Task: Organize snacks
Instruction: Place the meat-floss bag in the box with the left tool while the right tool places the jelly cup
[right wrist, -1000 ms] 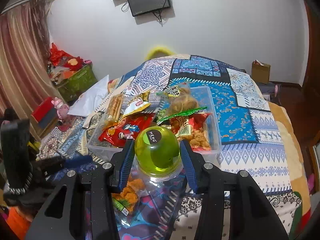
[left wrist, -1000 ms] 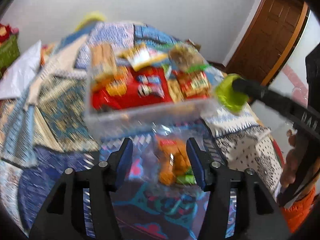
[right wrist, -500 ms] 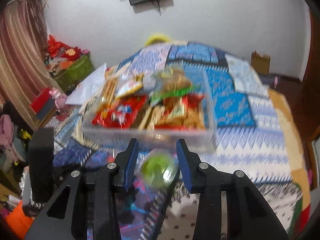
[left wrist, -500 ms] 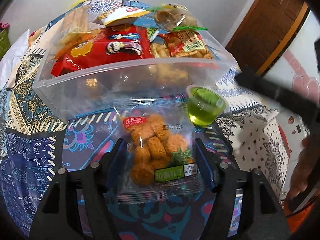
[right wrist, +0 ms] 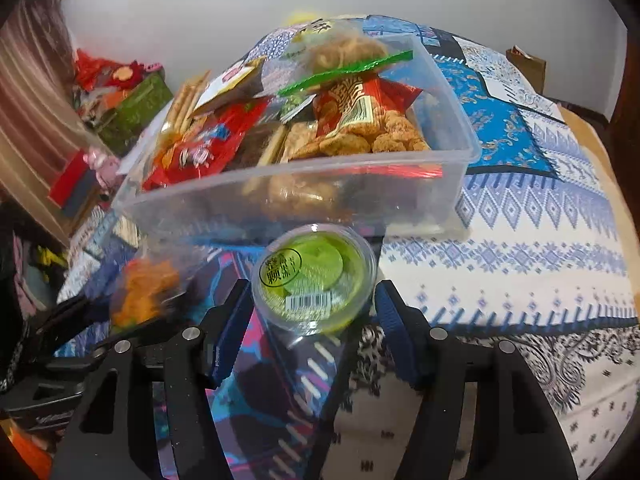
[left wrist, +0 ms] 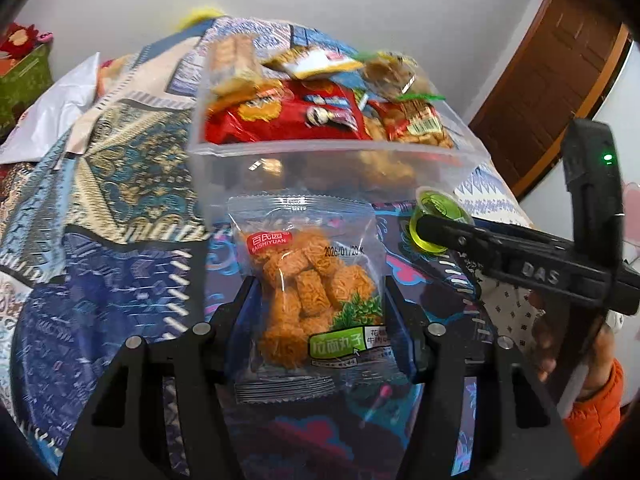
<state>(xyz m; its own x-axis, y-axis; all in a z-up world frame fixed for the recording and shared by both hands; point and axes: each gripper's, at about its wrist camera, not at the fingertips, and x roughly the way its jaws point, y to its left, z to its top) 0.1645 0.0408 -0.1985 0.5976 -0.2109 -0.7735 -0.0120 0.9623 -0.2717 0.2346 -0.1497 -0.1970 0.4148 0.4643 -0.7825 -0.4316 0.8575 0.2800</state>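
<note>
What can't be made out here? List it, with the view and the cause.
- Left wrist view: lower end of the noodle-ball snack bag is hidden between the left tool's fingers; whether they grip it is unclear.
- Left wrist view: the right tool's finger covers part of the green jelly cup.
- Right wrist view: the bag is motion-blurred.
- Both views: the clear plastic bin's bottom layer is buried under the top snacks.

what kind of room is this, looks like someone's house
Most likely a bedroom in a home. The snack bin sits on a bed covered by a patchwork quilt, with a wooden door to one side and a curtain by cluttered belongings.
</note>
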